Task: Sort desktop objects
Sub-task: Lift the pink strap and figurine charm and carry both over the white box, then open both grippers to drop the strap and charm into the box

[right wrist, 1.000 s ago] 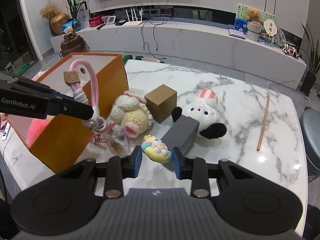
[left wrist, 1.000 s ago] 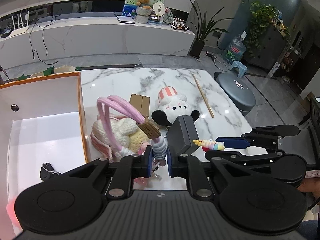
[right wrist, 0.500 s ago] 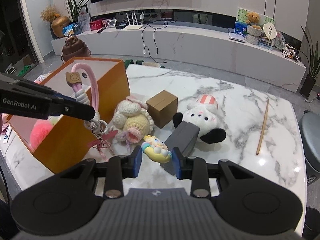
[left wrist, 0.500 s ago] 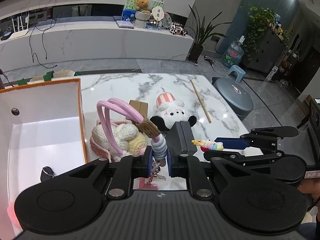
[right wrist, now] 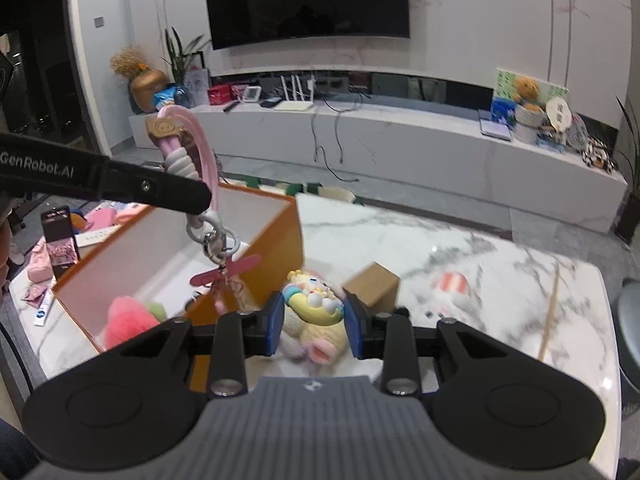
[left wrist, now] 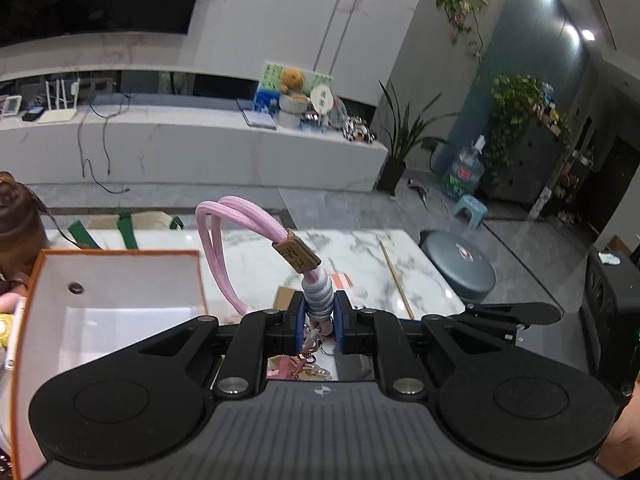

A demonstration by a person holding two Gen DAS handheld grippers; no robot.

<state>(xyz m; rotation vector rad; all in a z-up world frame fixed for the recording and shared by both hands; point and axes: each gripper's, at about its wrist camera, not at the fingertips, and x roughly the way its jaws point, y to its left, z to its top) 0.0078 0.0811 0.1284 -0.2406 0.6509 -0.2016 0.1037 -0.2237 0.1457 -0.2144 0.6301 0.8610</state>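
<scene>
Between the left gripper (left wrist: 316,322) pads, pink lanyard keychain (left wrist: 256,220) pinched at its grey-white wrapped collar, cord loop arching up-left, brown tag just above the collar. In the right wrist view the same lanyard hangs from the left gripper (right wrist: 200,196), clasp rings and a pink charm (right wrist: 226,270) dangling over the orange box (right wrist: 280,240) near its right wall. Box open-topped, white inside, pink fluffy plush (right wrist: 130,320) in its near corner.

Right gripper (right wrist: 314,316) jaws pressed on a small pastel figure toy (right wrist: 314,304), yellow body with white bumps, held above a knitted yellow-pink plush (right wrist: 316,340) on the table.

White marble table (right wrist: 500,272) with grey veins: small cardboard box (right wrist: 374,282) right of the knitted plush, white plush with red-striped hat (right wrist: 452,286) further right (blurred), wooden stick (right wrist: 550,312) near the right edge. Left of the orange box, clutter: dark packet, pink items, a tube.

Room: long white marble TV console (right wrist: 400,136) against the wall, wall TV above, routers and cables on it, teddy bear in a pot at its right end, gold vase at left. In the left wrist view, potted plants, a water bottle, a blue stool and a grey round seat on the floor.

Left gripper held high, roughly level over the box; right gripper low and close over the table, angled down.
</scene>
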